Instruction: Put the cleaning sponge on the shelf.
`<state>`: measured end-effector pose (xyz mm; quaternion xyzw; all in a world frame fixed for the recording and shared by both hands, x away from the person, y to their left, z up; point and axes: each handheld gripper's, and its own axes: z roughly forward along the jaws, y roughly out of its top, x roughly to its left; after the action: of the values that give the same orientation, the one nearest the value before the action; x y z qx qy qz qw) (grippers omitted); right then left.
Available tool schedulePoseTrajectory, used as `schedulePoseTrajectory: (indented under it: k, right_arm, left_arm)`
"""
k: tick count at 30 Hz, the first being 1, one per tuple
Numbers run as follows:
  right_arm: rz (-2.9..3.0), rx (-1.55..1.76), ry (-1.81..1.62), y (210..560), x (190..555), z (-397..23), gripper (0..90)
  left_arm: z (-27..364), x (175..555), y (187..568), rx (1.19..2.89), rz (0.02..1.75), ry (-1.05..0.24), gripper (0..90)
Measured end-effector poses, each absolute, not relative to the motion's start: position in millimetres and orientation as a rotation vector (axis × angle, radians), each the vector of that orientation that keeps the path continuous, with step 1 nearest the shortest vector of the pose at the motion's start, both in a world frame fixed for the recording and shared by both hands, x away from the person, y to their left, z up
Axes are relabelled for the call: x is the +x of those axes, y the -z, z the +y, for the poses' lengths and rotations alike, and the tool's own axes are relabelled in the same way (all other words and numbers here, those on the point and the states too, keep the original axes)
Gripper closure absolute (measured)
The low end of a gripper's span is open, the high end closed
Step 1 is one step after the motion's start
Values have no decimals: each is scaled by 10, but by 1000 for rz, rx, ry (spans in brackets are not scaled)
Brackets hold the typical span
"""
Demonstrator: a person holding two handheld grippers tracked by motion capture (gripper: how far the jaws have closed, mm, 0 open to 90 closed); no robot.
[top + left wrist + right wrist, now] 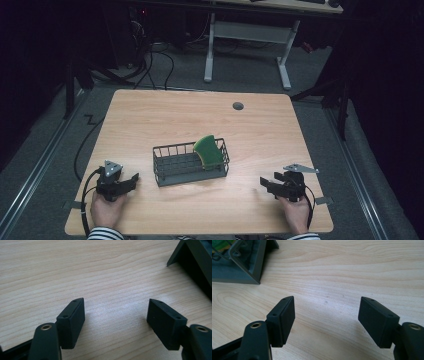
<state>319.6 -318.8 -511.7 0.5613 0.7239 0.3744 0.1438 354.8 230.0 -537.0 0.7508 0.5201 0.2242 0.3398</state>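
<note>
The basket (190, 164) sits at centre frame in the high view, on the wooden table (150, 115). A green sponge (208, 151) stands on edge in the basket's right end, leaning against the wire wall and rising above the rim. Judgement: it is propped there because the compartment is too narrow for it to lie flat.

The left gripper (131, 181) rests at lower left of the high view, held in the left hand (106, 209), jaws aimed toward the basket's left end. In the left gripper view its jaws stand spread wide with bare wood between them; the basket's dark corner (192, 260) shows at upper right, well apart from the jaws.

The right gripper (266, 185) rests at lower right, held in the right hand (295, 212), jaws aimed left toward the basket. In the right gripper view its jaws are likewise spread and grip nothing; the basket corner (244, 262) shows at upper left, with a sliver of the green sponge (222, 245) behind the wire.

Judgement: both grippers lie low, level and symmetric either side of the basket, a parked stance with nothing in hand.

No brand, label or legible writing is found on any item. A grey grommet (238, 106) sits in the table's upper right.
</note>
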Motion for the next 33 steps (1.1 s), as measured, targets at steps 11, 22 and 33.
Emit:
schedulePoseTrajectory:
  k: [11, 22, 33]
  right_arm:
    - [2072, 1568, -974, 5241, 3177, -3122, 295]
    - [2047, 1505, -883, 5294, 3185, -3062, 296]
    - [2041, 1483, -851, 5309, 3192, -3028, 272]
  left_arm:
    - [2300, 3548, 5370, 1954, 1354, -583, 313]
    - [2300, 3548, 5369, 1955, 1354, -583, 312]
    - [2302, 3547, 5371, 1952, 1354, -581, 307]
